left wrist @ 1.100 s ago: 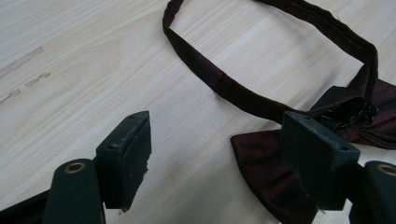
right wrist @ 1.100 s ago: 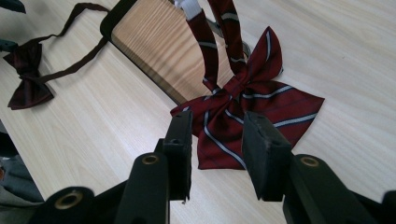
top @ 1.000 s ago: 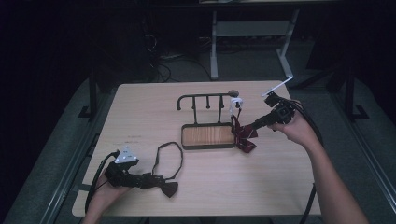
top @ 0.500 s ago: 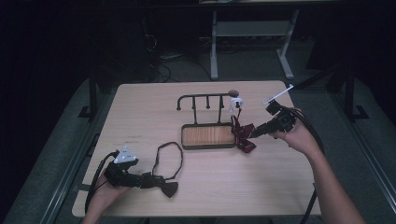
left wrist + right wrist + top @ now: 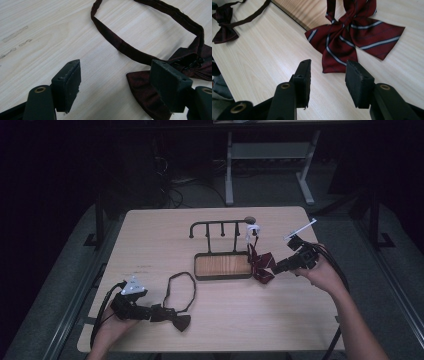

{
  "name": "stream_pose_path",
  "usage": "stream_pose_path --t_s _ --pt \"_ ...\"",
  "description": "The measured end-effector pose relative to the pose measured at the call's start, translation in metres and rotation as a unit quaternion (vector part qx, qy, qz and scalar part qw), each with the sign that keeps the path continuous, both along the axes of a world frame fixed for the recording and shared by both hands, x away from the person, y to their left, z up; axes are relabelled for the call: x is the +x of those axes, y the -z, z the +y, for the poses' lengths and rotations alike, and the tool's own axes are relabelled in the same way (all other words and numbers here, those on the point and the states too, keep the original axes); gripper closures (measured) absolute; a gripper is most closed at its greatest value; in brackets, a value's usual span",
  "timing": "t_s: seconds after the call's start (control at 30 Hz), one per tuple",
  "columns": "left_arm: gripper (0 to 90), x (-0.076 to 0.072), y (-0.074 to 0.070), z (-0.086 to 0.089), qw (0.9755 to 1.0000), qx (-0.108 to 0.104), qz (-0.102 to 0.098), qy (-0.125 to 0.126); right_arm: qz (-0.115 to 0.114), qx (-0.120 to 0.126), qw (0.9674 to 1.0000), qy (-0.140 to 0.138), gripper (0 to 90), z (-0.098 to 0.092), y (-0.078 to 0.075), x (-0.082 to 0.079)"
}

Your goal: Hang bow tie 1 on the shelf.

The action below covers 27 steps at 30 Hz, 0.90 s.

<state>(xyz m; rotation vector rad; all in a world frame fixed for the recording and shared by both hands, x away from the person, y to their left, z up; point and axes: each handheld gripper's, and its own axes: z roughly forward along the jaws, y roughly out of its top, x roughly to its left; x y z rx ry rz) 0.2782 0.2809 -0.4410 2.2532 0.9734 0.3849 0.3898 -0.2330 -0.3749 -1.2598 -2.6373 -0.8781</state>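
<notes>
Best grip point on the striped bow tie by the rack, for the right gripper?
Take the striped bow tie at its narrow centre knot: it is the thickest, bunched part, while the wings lie flat on the table. Come from above with the open right gripper, jaws straddling the knot across its width.

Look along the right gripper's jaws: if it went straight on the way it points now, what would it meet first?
Most likely the striped bow tie, lying on the table just beyond the right gripper. Its jaws have just been opening, nothing between them. Depth is hard to judge; the tabletop might come first.
</notes>
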Motion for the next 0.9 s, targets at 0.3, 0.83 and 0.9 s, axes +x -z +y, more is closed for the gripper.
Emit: stream_pose_path --t_s 0.3,0.83,0.9 --pt "25.9 0.000 0.000 -0.001 1.0000 0.003 -0.001 0.003 0.000 0.001 1.0000 0.001 53.0 -0.003 0.009 -0.010" --pt "25.9 0.001 -0.001 -0.001 1.0000 0.000 -0.001 0.003 -0.008 0.011 0.9999 -0.001 51.4 -0.009 0.021 -0.037" --pt "25.9 0.000 -0.001 -0.001 1.0000 -0.002 -0.002 0.002 -0.011 0.011 0.9999 -0.002 51.1 -0.010 0.022 -0.037"
